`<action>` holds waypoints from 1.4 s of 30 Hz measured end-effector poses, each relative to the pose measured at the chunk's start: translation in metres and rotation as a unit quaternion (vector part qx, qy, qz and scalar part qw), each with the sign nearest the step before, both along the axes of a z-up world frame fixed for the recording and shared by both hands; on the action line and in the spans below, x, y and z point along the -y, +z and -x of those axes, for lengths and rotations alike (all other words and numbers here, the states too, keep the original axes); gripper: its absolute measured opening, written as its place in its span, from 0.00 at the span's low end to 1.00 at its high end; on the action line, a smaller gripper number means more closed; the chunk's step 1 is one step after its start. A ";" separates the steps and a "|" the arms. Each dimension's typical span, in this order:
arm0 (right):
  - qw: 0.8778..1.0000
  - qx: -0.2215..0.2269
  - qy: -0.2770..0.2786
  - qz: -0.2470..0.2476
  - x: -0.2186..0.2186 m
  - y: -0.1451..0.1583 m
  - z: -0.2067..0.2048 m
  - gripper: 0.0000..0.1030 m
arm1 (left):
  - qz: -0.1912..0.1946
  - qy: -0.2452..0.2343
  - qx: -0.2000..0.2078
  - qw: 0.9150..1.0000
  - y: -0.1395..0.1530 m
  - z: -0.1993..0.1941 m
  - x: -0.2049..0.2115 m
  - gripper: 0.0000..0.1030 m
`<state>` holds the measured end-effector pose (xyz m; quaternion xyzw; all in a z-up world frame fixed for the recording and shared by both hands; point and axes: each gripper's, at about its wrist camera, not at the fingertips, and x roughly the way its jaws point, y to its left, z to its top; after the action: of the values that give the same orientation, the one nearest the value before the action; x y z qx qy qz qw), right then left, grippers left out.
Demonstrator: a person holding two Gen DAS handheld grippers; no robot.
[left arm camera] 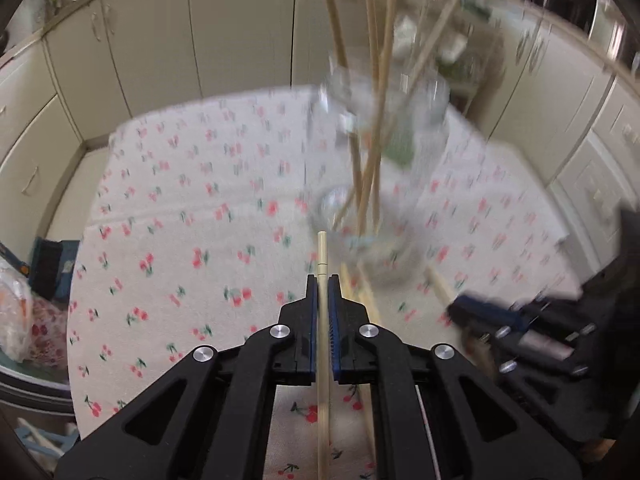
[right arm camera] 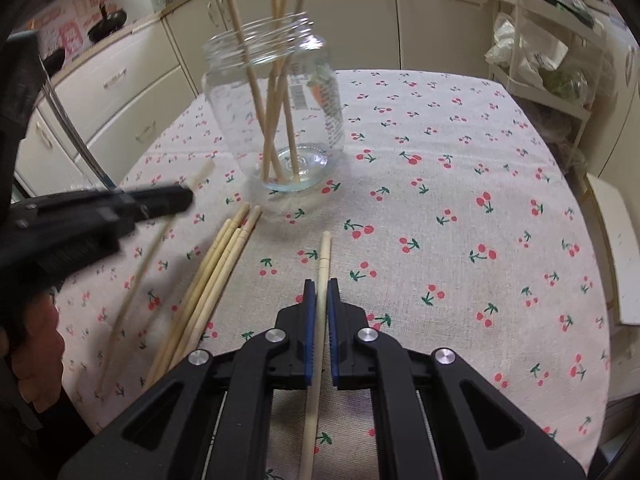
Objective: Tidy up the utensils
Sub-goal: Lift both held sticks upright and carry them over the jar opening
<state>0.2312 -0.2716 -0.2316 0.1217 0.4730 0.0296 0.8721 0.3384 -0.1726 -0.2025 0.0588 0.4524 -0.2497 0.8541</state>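
A glass jar stands upright on the cherry-print tablecloth with several chopsticks leaning inside. Loose chopsticks lie just in front of the jar. My right gripper is clamped on one chopstick near the jar; my left gripper pinches another chopstick, tip toward the jar.

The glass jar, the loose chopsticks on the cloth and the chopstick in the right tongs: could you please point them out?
glass jar (right arm camera: 276, 120), right wrist view, on its clear side wall.
loose chopsticks (right arm camera: 212, 276), right wrist view, mid-bundle.
chopstick in the right tongs (right arm camera: 323, 260), right wrist view, on the shaft ahead of the pads.
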 end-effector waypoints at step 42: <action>0.991 0.027 -0.044 -0.121 0.035 -0.006 0.005 0.06 | 0.218 0.140 0.304 0.917 0.135 -0.073 0.042 0.05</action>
<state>0.2259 -0.3070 -0.2380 0.2466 0.4361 0.0514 0.8639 0.4109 -0.2149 -0.0671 -0.1191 0.1089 -0.1901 0.9684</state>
